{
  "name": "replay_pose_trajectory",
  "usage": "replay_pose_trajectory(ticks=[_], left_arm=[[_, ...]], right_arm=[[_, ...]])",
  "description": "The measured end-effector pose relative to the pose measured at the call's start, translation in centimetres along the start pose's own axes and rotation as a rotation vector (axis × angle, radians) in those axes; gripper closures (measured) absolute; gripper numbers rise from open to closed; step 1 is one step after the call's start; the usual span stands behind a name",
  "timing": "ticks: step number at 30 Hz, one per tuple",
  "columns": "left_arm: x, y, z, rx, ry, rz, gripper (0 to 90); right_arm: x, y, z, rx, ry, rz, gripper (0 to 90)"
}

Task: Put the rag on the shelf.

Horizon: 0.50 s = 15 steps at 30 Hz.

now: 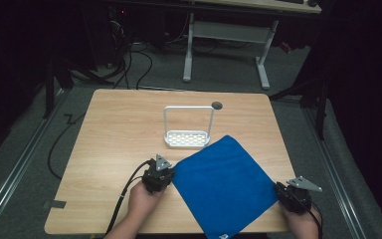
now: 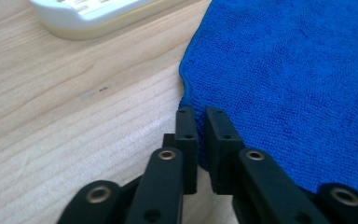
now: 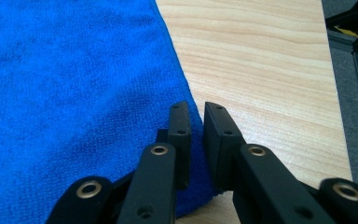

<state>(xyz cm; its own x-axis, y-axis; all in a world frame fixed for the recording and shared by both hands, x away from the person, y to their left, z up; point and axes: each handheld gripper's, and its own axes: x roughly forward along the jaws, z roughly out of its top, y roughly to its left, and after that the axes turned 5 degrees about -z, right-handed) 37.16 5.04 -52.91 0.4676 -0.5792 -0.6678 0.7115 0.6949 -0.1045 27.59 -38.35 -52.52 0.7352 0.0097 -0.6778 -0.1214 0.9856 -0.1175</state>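
— What lies on the pale, straight-grained wooden bench (image 1: 114, 129)?

— A square blue microfibre cloth (image 1: 224, 184), nubbly in texture, spread flat and turned like a diamond on the near right part. Its near corner hangs just over the bench's near edge, with a small white tag there. Just beyond its far corner stands a small white plastic rack (image 1: 188, 138): a slotted oblong base with a thin upright hoop handle. A dark round hole (image 1: 217, 105) sits in the bench farther back.

— And the claws?

— The left black claw (image 1: 165, 170) is at the cloth's left corner. In the left gripper view its two flat, blocky jaws are nearly closed, a thin slit between them, straddling the cloth's edge; whether they pinch the fabric I cannot tell. The right black claw (image 1: 281, 189) is at the cloth's right corner, its jaws likewise almost together over the edge in the right gripper view; again the grip is unclear.

— Any wrinkles?

— A slight ripple along the edge by the left claw.
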Motion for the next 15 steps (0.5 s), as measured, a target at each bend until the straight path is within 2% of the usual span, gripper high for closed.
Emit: replay_pose_trajectory(ticks=[4,6,8,9,10,11,13,15], left_arm=[[0.3,1.1,0.3,-0.015,-0.003,0.021,85.9],[0.4,1.6,0.7,-0.011,0.002,0.049,85.7],[0.6,2.0,0.9,-0.017,0.004,0.055,85.3],[0.7,2.4,1.0,-0.028,0.002,0.057,85.3],[0.8,2.9,1.2,-0.041,0.003,0.064,84.5],[0.8,3.2,1.4,-0.043,0.006,0.072,84.5],[1.1,4.2,1.7,-0.057,0.005,0.089,83.8],[1.2,5.4,1.7,-0.097,-0.024,0.101,83.5]], right_arm=[[-0.6,0.4,-0.4,0.001,0.009,0.018,84.1],[-1.1,0.9,-0.7,-0.009,0.013,0.035,84.1],[-1.7,1.6,-1.1,-0.017,0.019,0.059,83.6],[-1.7,1.6,-1.1,-0.017,0.019,0.059,83.6],[-2.3,2.6,-1.4,-0.026,0.021,0.087,83.4],[-2.3,2.6,-1.4,-0.026,0.021,0.087,83.4],[-2.7,3.6,-1.5,-0.034,0.026,0.104,83.3],[-3.1,4.6,-1.8,-0.055,0.021,0.118,83.2]])
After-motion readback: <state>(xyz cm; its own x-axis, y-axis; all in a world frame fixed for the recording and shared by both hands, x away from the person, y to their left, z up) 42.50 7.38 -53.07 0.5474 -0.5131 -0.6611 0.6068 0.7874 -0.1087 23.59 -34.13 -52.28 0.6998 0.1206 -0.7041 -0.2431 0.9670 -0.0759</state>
